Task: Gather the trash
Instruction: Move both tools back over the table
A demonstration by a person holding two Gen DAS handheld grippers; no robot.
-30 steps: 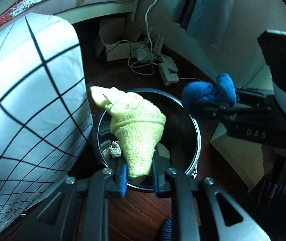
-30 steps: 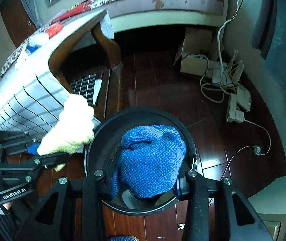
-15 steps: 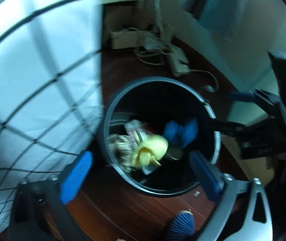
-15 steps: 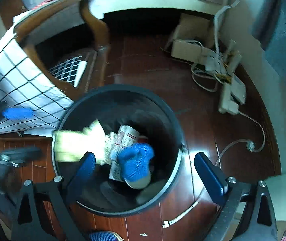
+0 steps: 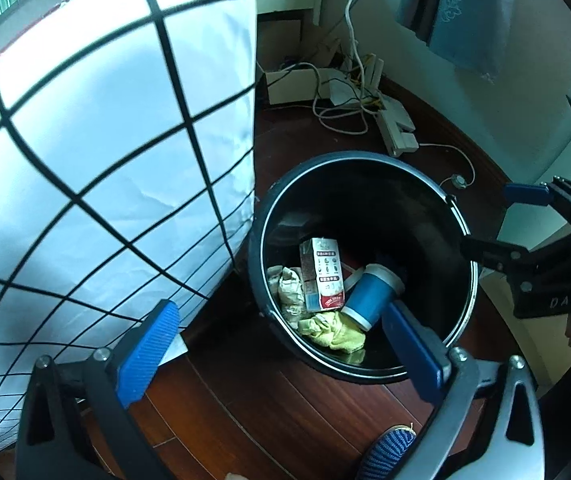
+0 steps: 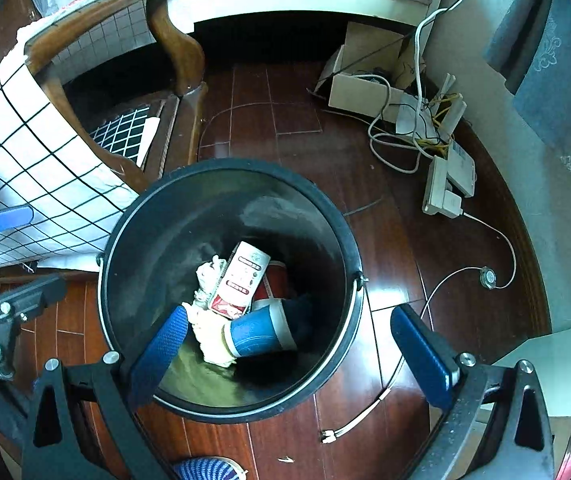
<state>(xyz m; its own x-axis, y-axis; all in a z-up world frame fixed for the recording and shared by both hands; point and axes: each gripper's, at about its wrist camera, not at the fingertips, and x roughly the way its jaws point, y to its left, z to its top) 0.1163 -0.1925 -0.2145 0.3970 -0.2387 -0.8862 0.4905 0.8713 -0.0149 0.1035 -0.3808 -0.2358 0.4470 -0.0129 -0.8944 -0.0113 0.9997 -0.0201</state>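
Observation:
A black round bin (image 5: 365, 157) (image 6: 229, 165) stands on the wooden floor below both grippers. In it lie a white-and-red carton (image 5: 323, 276) (image 6: 241, 280), a blue paper cup (image 5: 369, 296) (image 6: 257, 332), crumpled paper (image 5: 287, 284) and a yellow cloth (image 5: 333, 332) (image 6: 211, 340). A dark blue cloth (image 6: 301, 316) sits in shadow behind the cup. My left gripper (image 5: 281, 350) hangs open over the bin's near rim, holding nothing. My right gripper (image 6: 291, 356) is over the bin too, its jaws opening with nothing between them. It shows at the right (image 5: 501, 220) in the left wrist view.
A table draped in a white cloth with a black grid (image 5: 85, 160) stands close left of the bin, its wooden leg (image 6: 177, 52) behind. A cardboard box (image 6: 361, 92), power strips (image 6: 445, 184) and loose cables lie by the far wall. A blue slipper (image 6: 205, 470) is near.
Both grippers went from shut to wide open. The yellow cloth left the left one and the blue cloth the right one, and both fell into the bin. Both hands sank towards it.

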